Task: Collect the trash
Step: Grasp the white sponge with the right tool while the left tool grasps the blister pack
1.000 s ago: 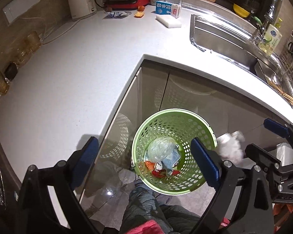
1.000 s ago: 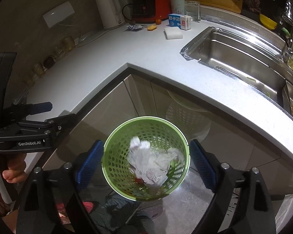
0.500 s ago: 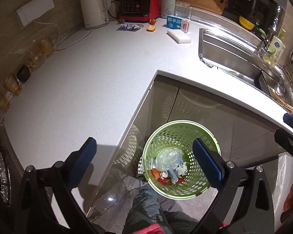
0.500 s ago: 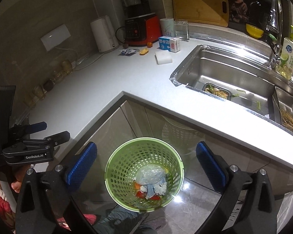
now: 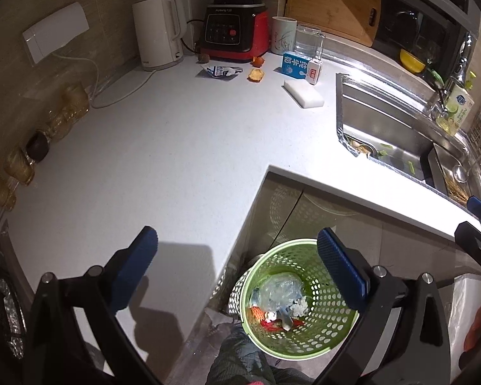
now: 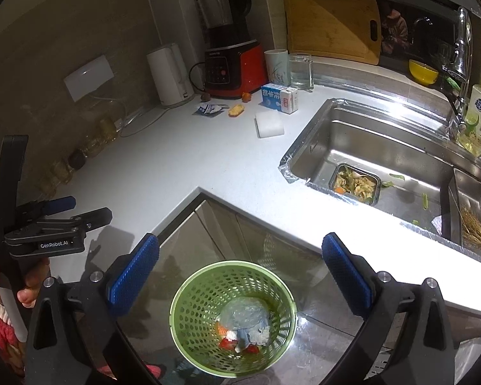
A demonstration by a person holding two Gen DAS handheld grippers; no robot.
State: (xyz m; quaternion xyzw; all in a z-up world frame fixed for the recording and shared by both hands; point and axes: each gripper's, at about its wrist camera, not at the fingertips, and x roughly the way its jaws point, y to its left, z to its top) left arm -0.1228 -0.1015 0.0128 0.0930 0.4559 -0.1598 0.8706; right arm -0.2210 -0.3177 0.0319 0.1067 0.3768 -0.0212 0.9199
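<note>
we have two fisheye views, each looking forward and downward along its own gripper's fingers from above the inner corner of the l-shaped counter point(image 5: 163, 147). the left wrist view sits over the counter's left run, facing the back wall, with the green basket point(image 5: 330, 333) on the floor at its lower right. the right wrist view hangs further right, with the basket point(image 6: 192, 314) low in its centre and the sink point(image 6: 397, 157) in fuller view. both views share the basket, the counter's back edge and the sink point(image 5: 384, 125). each view catches the other gripper at its side edge.
</note>
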